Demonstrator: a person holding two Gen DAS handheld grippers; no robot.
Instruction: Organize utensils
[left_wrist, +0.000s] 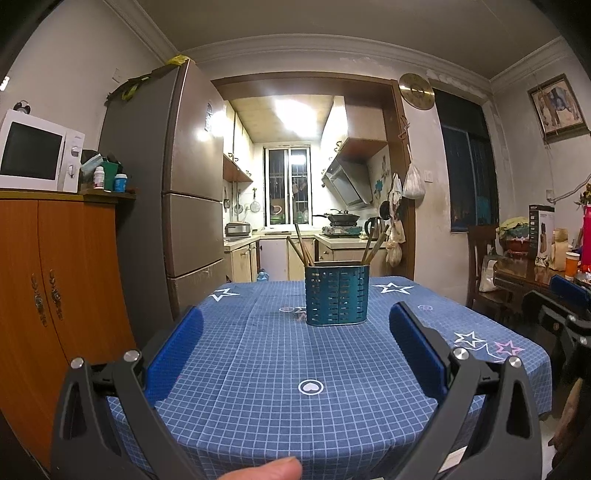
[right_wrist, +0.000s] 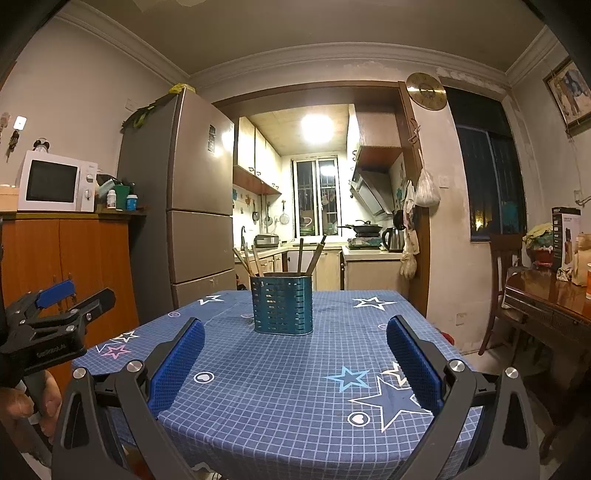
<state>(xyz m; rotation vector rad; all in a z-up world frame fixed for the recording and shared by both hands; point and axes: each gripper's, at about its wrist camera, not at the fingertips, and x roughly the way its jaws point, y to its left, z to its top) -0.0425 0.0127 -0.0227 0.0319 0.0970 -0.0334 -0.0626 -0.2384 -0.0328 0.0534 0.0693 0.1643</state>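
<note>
A teal perforated utensil holder (left_wrist: 337, 294) stands upright near the far middle of the table; the right wrist view also shows the holder (right_wrist: 282, 304). Several brown wooden utensil handles (left_wrist: 303, 248) stick up out of it, and the handles (right_wrist: 306, 254) lean apart. My left gripper (left_wrist: 295, 325) is open, well short of the holder, with nothing between its blue pads (left_wrist: 177, 354). My right gripper (right_wrist: 295, 334) is open too, level with the table's near half. The left gripper (right_wrist: 62, 299) shows at the left edge of the right wrist view, held by a hand.
A blue checked tablecloth with stars (left_wrist: 258, 369) covers the table. An orange cabinet (left_wrist: 55, 288) with a microwave (left_wrist: 37, 151) stands left, beside a tall fridge (left_wrist: 184, 177). A wooden side table (right_wrist: 546, 295) and chair (right_wrist: 498, 280) stand to the right.
</note>
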